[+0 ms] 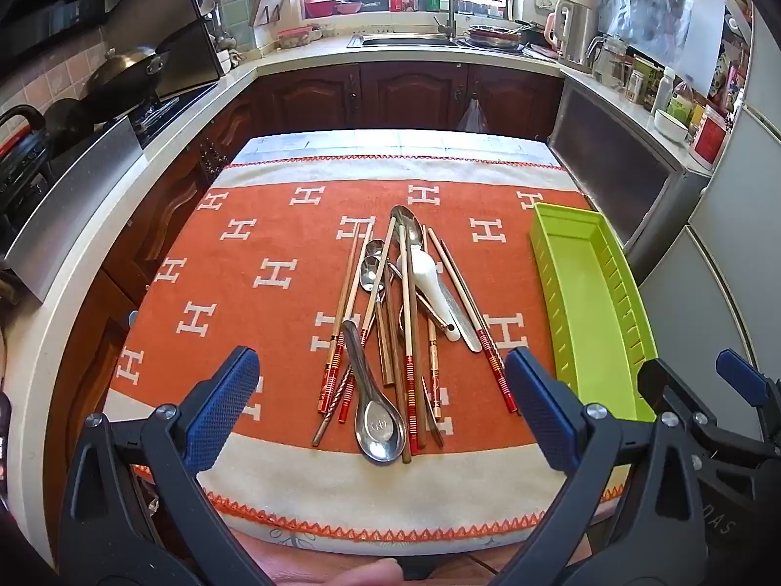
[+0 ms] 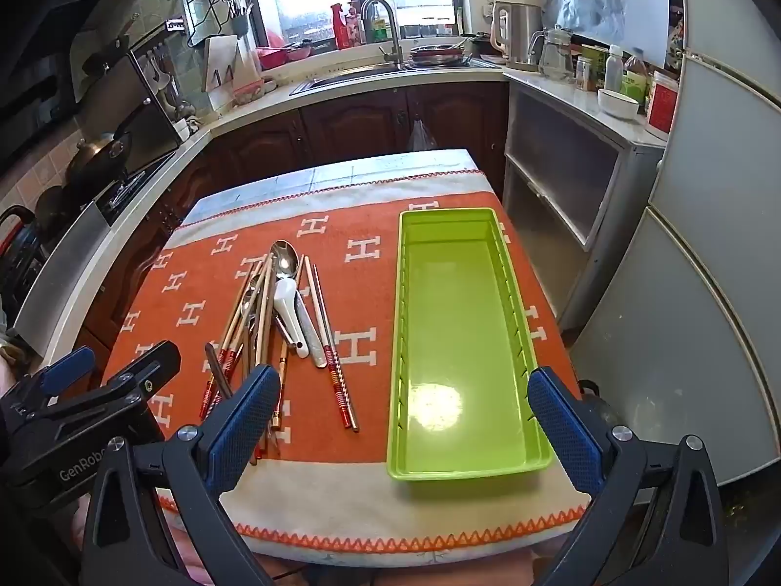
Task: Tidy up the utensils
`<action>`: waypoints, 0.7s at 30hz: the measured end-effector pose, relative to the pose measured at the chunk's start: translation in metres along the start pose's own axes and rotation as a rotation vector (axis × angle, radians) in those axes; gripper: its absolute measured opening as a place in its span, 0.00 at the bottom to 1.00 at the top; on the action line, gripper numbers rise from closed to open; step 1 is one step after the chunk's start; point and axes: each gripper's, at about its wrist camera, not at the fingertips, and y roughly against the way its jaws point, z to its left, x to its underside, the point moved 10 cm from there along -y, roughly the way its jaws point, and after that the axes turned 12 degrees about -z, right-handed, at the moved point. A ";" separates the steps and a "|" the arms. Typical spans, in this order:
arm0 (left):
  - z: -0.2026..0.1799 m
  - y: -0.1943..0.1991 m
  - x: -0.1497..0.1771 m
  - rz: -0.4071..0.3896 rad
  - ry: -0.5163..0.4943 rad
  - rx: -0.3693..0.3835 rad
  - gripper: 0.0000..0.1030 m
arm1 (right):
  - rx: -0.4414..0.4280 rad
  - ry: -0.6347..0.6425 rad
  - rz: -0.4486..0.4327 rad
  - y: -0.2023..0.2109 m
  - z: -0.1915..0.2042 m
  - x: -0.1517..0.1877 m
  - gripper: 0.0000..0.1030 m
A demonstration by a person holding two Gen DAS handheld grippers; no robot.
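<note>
A heap of utensils (image 1: 395,322) lies on the orange cloth: several chopsticks (image 1: 341,322), metal spoons (image 1: 378,427) and a white ceramic spoon (image 1: 429,278). To its right stands an empty green tray (image 1: 590,303). My left gripper (image 1: 385,415) hovers open above the near end of the heap, nothing between its blue pads. My right gripper (image 2: 405,425) is open too, above the near end of the green tray (image 2: 459,332), with the utensil heap (image 2: 283,322) to its left. Each gripper shows at the edge of the other's view.
The table (image 1: 341,493) carries an orange cloth with white H marks and sits in a kitchen. Counters and dark cabinets (image 1: 410,93) run behind and left, a sink (image 1: 405,39) at the back, a fridge (image 2: 708,254) on the right.
</note>
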 end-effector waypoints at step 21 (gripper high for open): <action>-0.003 -0.008 0.008 0.035 0.041 0.022 0.93 | -0.010 -0.010 0.017 -0.009 -0.001 0.004 1.00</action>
